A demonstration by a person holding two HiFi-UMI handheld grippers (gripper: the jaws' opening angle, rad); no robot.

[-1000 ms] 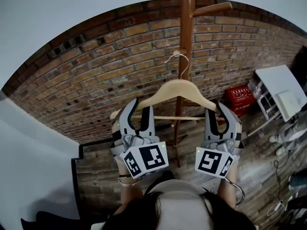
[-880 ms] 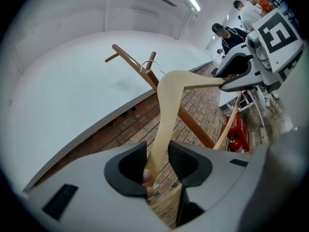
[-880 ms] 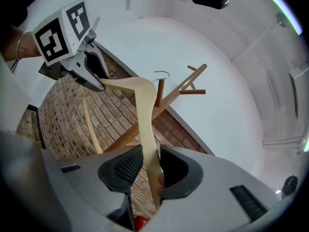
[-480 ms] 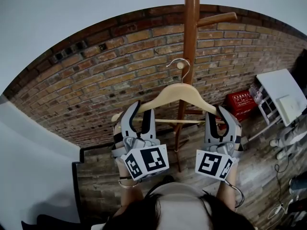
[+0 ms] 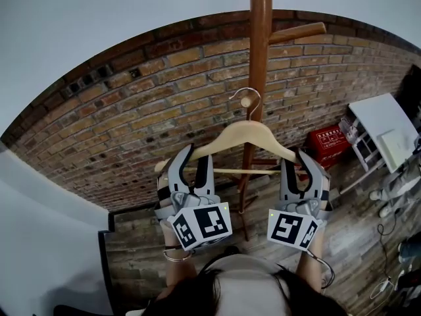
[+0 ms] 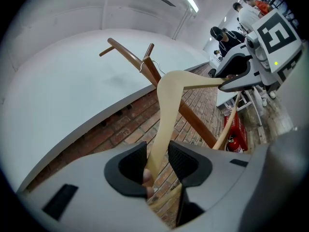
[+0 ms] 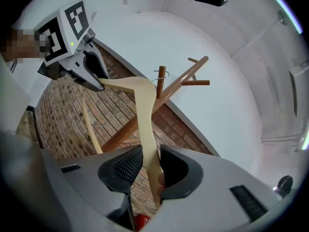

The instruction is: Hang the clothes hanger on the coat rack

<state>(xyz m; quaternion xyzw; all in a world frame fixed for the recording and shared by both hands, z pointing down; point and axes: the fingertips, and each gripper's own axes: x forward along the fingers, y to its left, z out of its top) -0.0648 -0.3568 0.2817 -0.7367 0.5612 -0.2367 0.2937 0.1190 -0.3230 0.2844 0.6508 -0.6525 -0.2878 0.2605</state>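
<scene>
Red brick wall ahead. I hold both grippers up side by side, jaws pointing at it. Left gripper clamps the pale wooden clothes hanger on its left shoulder, right gripper clamps the right. Its metal hook is at a peg on the brown wooden coat rack; can't tell if it's seated.

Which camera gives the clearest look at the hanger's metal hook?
The head view: the metal hook shows whole, with a peg end of the coat rack inside its curve. The left gripper view shows it tiny against the rack; the right gripper view shows just a thin loop at the rack.
</scene>
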